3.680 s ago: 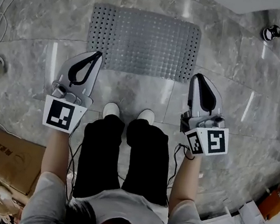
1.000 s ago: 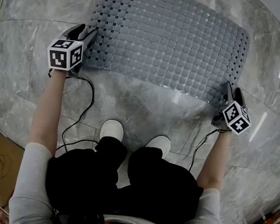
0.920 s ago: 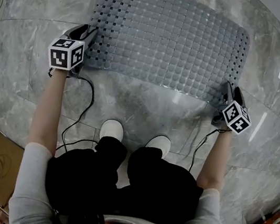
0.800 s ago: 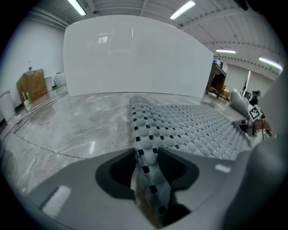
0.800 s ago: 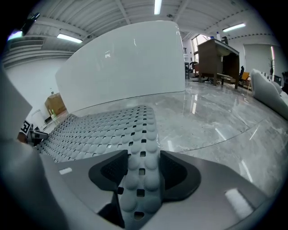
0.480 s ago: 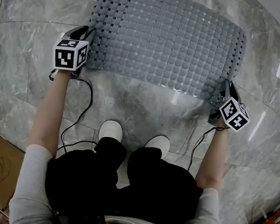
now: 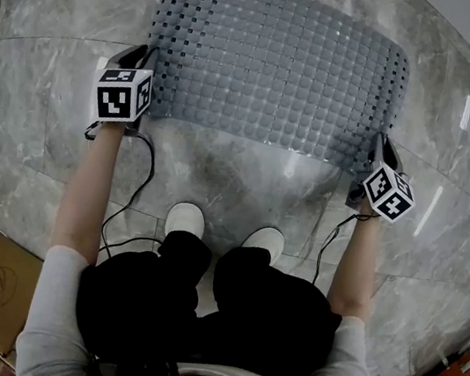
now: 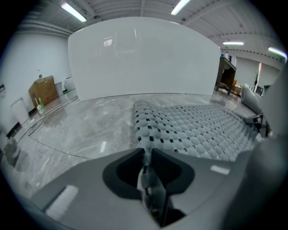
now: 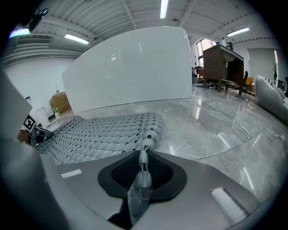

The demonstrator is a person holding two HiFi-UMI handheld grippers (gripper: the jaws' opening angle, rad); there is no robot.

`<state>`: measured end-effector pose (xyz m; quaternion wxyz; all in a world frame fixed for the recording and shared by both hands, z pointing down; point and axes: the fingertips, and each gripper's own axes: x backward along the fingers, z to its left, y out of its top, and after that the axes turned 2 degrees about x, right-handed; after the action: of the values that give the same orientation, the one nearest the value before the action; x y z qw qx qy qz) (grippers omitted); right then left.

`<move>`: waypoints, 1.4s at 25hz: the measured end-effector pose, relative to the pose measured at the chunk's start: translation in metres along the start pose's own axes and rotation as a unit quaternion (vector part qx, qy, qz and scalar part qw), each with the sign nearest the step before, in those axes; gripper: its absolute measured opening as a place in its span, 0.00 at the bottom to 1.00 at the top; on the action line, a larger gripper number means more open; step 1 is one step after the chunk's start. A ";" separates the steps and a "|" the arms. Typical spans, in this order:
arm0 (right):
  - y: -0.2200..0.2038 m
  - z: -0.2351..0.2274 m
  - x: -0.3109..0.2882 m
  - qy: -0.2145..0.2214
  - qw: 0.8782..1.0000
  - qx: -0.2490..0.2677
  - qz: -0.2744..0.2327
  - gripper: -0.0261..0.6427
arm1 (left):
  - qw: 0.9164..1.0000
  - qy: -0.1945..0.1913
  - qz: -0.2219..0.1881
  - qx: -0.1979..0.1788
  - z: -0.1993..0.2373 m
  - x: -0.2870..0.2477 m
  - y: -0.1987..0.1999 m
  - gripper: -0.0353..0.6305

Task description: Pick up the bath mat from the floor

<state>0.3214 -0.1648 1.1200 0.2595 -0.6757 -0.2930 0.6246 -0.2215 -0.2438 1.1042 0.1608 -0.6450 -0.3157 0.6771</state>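
Grey marble floor (image 7: 246,176) is shown whole only in the head view, with the grey perforated bath mat (image 7: 273,64) spread on it. There the jaws are masked by the marker cubes. In the gripper views the mat's near corners are seen pinched, the left gripper (image 8: 145,155) and right gripper (image 9: 143,155) closing on them.

Arms stretched forward and down, a gripper in each hand.
Left gripper (image 7: 141,58) at ten o'clock, right gripper (image 7: 379,147) at two o'clock; both sets of jaws are closing, each pinching an edge of the bath mat (image 7: 273,64).
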 end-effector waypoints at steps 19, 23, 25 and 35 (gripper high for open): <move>0.105 0.058 0.092 0.038 0.997 0.025 -0.058 0.10 | 0.994 -0.033 -0.101 -0.033 -0.029 0.104 0.107 0.10; 0.141 0.070 0.128 0.042 0.997 0.020 -0.061 0.10 | 0.993 -0.038 -0.108 -0.029 -0.033 0.152 0.145 0.10; 0.165 0.076 0.153 0.043 0.997 0.016 -0.065 0.10 | 0.992 -0.041 -0.114 -0.030 -0.036 0.183 0.167 0.10; 0.324 0.093 0.324 0.047 0.993 0.023 -0.103 0.10 | 0.986 -0.063 -0.153 -0.017 -0.055 0.365 0.301 0.10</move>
<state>0.2672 -0.1575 0.6558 0.3515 -0.6643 -0.3343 0.5687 -0.1535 -0.2295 0.6329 0.2311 -0.5475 -0.4317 0.6786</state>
